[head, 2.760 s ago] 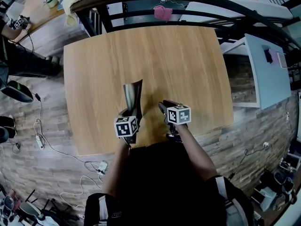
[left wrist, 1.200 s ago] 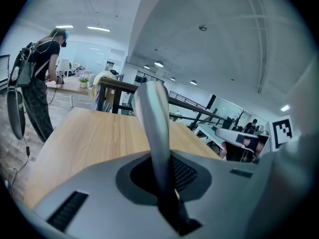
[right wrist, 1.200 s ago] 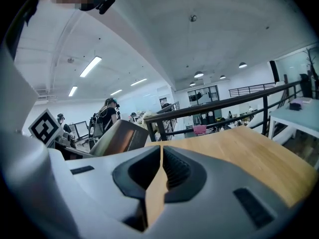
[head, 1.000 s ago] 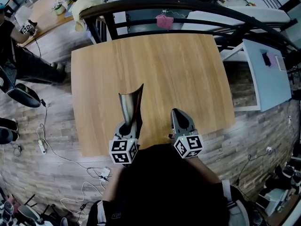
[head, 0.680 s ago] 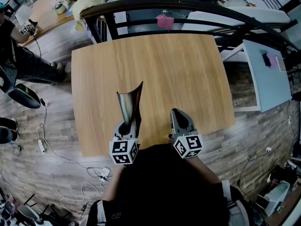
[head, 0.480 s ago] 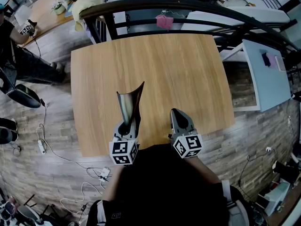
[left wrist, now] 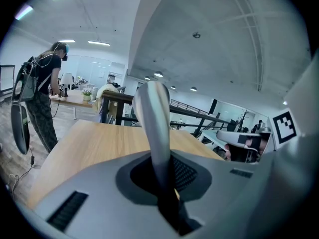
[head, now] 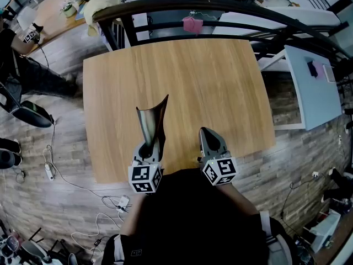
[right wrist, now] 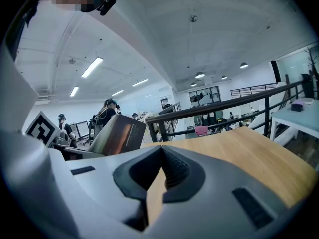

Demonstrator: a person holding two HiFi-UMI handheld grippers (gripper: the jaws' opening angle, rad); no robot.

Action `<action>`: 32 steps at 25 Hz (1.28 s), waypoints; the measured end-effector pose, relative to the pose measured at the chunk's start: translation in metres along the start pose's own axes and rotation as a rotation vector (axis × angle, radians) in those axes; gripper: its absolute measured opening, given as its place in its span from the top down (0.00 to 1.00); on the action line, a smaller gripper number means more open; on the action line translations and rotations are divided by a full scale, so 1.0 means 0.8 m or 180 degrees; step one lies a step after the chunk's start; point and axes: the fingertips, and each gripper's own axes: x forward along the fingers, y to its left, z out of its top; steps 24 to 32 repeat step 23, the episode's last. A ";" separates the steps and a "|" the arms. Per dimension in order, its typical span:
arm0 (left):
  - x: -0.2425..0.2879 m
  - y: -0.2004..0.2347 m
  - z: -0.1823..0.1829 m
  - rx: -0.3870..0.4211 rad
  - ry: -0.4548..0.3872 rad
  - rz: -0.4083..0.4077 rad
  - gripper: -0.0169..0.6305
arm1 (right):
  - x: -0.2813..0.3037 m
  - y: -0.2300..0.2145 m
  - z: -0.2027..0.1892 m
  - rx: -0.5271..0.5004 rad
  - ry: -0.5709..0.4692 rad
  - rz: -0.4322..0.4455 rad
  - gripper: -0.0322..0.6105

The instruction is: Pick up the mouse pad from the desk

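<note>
Mouse pad – head view: a dark sheet gripped by its near edge in the left gripper. It reaches away toward the far side over the desk, and its free far edge flares wider than the pinched end. An edge pinch is probably why it arches rather than lying flat. The right gripper sits just right of it, near the front edge of the desk and apart from the pad. Both marker cubes are close to the person's body.

Left gripper view: the pad rises edge-on from between the jaws as a narrow pale strip. The jaws are closed down onto it, leaving only the pad's thickness between them. The strip leans slightly left and curls over at its top. The wooden top shows beyond and below, with no contact visible, so I judge the pad lifted clear – pickup essentially made.

Right gripper view: jaws brought fully together with nothing between them, only the desk surface showing past the tips. The pad shows to the left, tilted up, its dark glossy face toward this camera and well above the wood. This gripper looks idle, since one grip evidently carries a sheet this light.
</note>
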 end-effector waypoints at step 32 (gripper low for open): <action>0.001 -0.002 -0.001 -0.0020 0.0003 -0.0024 0.89 | -0.002 0.001 0.001 0.0010 -0.0031 0.0011 0.90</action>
